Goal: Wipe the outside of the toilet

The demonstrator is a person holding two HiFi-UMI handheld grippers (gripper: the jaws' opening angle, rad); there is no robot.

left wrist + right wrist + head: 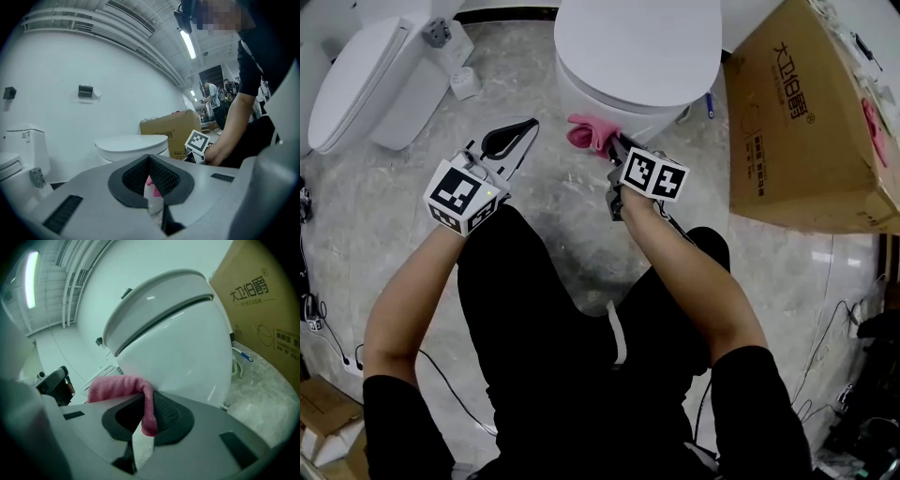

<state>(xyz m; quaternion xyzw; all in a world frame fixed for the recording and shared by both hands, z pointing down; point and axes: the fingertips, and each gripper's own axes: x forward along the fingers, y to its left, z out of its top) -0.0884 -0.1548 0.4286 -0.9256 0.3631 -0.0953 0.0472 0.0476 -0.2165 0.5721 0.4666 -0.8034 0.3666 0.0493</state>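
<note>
The white toilet [637,47] stands at the top middle with its lid down; its bowl fills the right gripper view [178,338]. My right gripper [614,142] is shut on a pink cloth [586,133], and the cloth touches the lower front of the bowl. In the right gripper view the cloth [117,385] drapes over the left jaw and hangs between the pads at my gripper [147,401]. My left gripper [525,127] hovers left of the cloth, shut with nothing in it; its pads meet at the tip [149,157], and the pink cloth [151,183] shows beyond them.
A large cardboard box [806,122] stands right of the toilet. A second white toilet [366,80] lies at the upper left, a small white fitting [466,82] beside it. Cables run along the marble floor [375,225]. The person's black-clad legs fill the lower middle.
</note>
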